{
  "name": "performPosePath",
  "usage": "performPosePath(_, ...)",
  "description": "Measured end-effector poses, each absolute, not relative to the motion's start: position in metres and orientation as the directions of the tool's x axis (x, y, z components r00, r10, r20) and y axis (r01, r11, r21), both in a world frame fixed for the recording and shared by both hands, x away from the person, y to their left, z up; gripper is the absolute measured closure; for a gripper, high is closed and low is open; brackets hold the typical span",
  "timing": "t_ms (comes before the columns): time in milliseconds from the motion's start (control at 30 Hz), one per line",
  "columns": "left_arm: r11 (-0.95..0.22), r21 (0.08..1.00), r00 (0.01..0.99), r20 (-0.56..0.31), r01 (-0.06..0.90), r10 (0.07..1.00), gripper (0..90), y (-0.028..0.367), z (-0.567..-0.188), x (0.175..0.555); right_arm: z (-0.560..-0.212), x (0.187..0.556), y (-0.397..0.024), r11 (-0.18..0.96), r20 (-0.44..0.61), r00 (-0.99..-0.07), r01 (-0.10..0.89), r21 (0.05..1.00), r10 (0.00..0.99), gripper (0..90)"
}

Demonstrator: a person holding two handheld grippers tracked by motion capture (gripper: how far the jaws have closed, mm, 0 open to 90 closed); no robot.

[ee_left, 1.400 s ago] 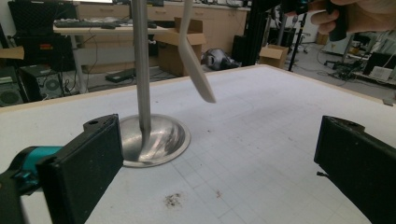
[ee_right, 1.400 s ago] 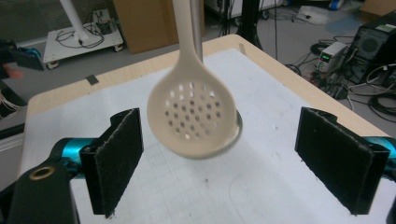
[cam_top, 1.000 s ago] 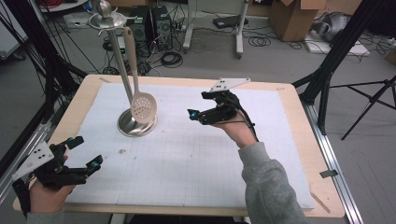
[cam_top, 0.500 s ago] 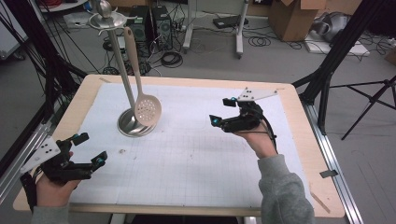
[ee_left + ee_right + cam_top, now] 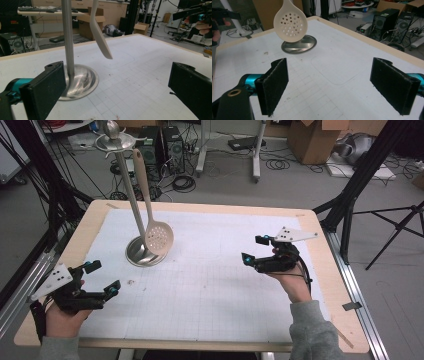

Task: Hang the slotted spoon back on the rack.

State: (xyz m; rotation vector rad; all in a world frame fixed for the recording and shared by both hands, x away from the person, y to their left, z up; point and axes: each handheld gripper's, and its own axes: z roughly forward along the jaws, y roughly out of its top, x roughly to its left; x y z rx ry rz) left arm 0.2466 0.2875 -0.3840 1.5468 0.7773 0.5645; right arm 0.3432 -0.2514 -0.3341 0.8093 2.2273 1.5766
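A cream slotted spoon (image 5: 156, 236) (image 5: 290, 23) (image 5: 101, 42) hangs from a metal utensil stand (image 5: 134, 215), its perforated bowl just above the stand's round base (image 5: 142, 255) (image 5: 299, 45) (image 5: 81, 83). My left gripper (image 5: 102, 277) (image 5: 117, 97) is open at the table's front left, facing the stand with nothing between its jaws. My right gripper (image 5: 255, 249) (image 5: 329, 85) is open over the right half of the mat, empty, pointing left toward the spoon.
A white gridded mat (image 5: 210, 285) covers the wooden table (image 5: 200, 206). Black tripod legs (image 5: 350, 195) stand off the right side. Cables, computer cases and cardboard boxes (image 5: 310, 135) sit on the floor beyond the far edge.
My right gripper has drawn back to the right, away from the spoon. The spoon has swung slightly on its hook. My left gripper has shifted only a little.
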Motion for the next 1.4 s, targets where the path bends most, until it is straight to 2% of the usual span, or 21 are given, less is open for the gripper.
performPosePath(733, -0.033, 0.987, 0.658, -0.081, 0.159, 0.748, 1.7, 0.281, -0.387, 0.253, -0.368, 0.322, -0.304, 0.183, 0.102, -0.731, 0.299, 0.936, 0.675, 14.0)
performPosePath(1400, -0.036, 0.986, 0.65, -0.08, 0.163, 0.755, 1.8, 0.281, -0.389, 0.253, -0.392, 0.305, -0.331, 0.126, 0.13, -0.684, 0.312, 0.942, 0.717, 13.7)
